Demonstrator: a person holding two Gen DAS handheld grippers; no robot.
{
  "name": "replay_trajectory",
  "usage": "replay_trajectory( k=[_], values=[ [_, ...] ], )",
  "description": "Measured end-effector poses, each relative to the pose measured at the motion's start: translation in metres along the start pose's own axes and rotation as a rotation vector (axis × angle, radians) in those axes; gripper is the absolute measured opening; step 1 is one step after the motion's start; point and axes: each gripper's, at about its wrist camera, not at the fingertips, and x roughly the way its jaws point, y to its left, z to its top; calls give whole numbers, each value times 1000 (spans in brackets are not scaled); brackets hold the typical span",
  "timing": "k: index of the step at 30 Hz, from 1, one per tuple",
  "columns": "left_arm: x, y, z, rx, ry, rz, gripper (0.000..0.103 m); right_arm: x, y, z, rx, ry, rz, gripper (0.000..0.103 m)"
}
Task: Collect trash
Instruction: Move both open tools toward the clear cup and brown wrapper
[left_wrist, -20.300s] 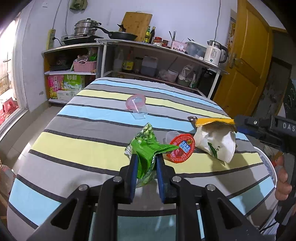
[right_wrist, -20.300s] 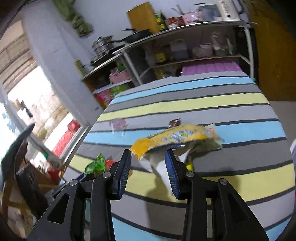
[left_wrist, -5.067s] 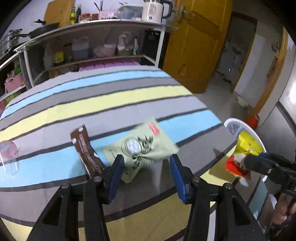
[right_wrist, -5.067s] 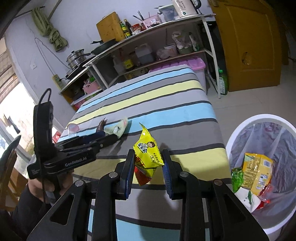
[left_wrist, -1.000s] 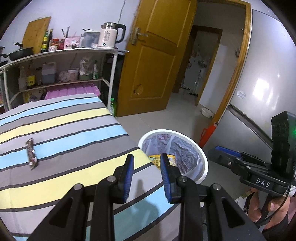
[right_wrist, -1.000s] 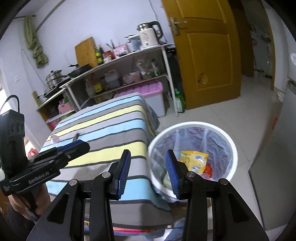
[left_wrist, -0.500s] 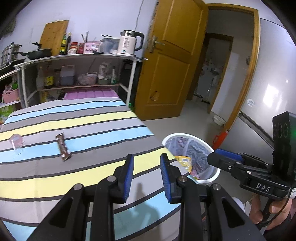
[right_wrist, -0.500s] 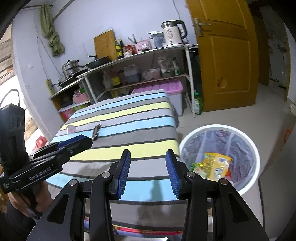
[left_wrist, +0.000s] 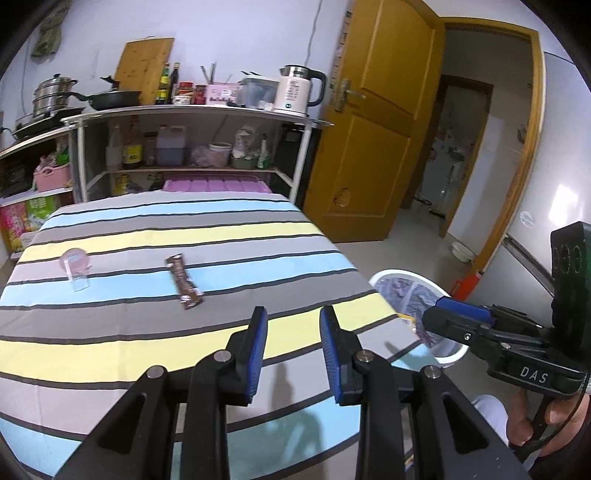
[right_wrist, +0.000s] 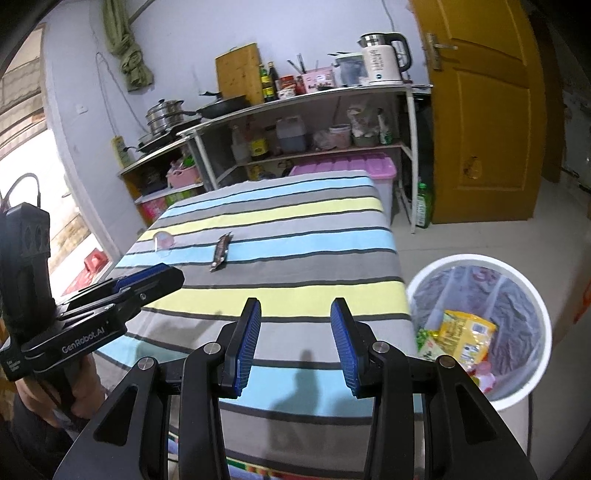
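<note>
Left claw (left_wrist: 293, 354): jaws stood partly apart with nothing between the blue pads; it hung above the near edge of the counter.
Right claw (right_wrist: 294, 345): jaws stood apart, somewhat wider than the left pair, and empty; it hung over the near corner of the counter, beside the bin.
Counter (left_wrist: 110, 332): covered by a cloth striped in grey, blue and yellow; it carried only two small things, both in its far half.
Bin (right_wrist: 532, 306): white, lined with a clear bag, on the floor just off the counter's right edge; yellow and green wrappers (right_wrist: 461, 334) lay inside.
Brown wrapper (left_wrist: 183, 281): long and flat, lying lengthwise across a blue stripe, well ahead of both claws and touched by neither.
Pink-lidded clear cup (left_wrist: 76, 266): to the left of the brown wrapper, apart from it; whether it lay tipped or upright could not be told.
Stage (judged): most trash appeared binned; these two pieces remained.
Risk, wrapper: a thin, flat foil offers little edge, so pads closing on it might have slid over it or pinched the cloth instead.
Risk, cup: light clear plastic might have skidded or crushed under a hard squeeze.
Risk, carry: a weak pinch could have dropped a piece short of the bin.
</note>
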Motion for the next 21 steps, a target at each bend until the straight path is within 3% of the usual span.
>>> replay_trajectory(
  k=[17, 21],
  values=[
    [-17, 90, 0, -107, -7, 187, 31, 64, 53, 23, -81, 61, 96, 40],
    [-18, 108, 2, -120, -2, 215, 38, 77, 63, 29, -101, 72, 105, 40]
  ],
)
